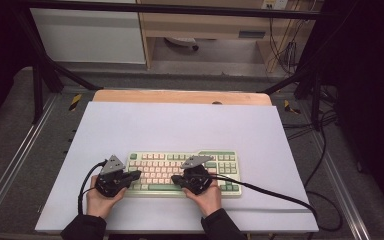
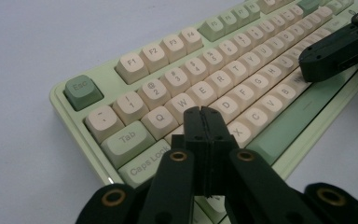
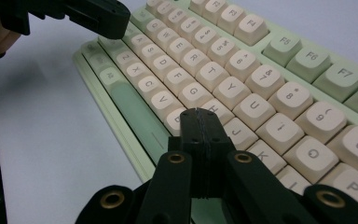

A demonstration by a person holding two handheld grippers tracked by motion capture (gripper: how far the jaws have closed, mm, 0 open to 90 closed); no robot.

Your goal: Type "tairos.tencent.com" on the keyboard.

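You are holding a gripper in each hand, close to the near edge of the white table (image 1: 180, 125). Your left gripper (image 1: 136, 174) is sitting over the near left part of the keyboard (image 1: 220, 172). Its two jaws are pressed tight together, with nothing between them. In the left gripper view, the tip of the left gripper (image 2: 203, 111) is hanging just above the letter keys, near the S and the X. I cannot tell if it is touching a key.

Your right gripper (image 1: 176, 179) is sitting over the near middle of the keyboard. Its jaws are pressed together too, and they are holding nothing. In the right gripper view, its tip (image 3: 199, 113) is hanging near the N and the H, just past the long green space bar (image 3: 135, 114).

It looks like you are typing, using each closed tip like one finger. To do this well, be keeping the jaws together so the tip stays small. Be aiming at the middle of one key, so you are not hitting two keys at once. Be pushing straight down, softly, then lifting up before moving on. The two tips are pointing toward each other, so be keeping them apart.

Farther away, the green Esc key (image 2: 82, 88) is sitting at the far left corner. Beyond the keyboard, the table is reaching back to a wooden edge (image 1: 180, 96).
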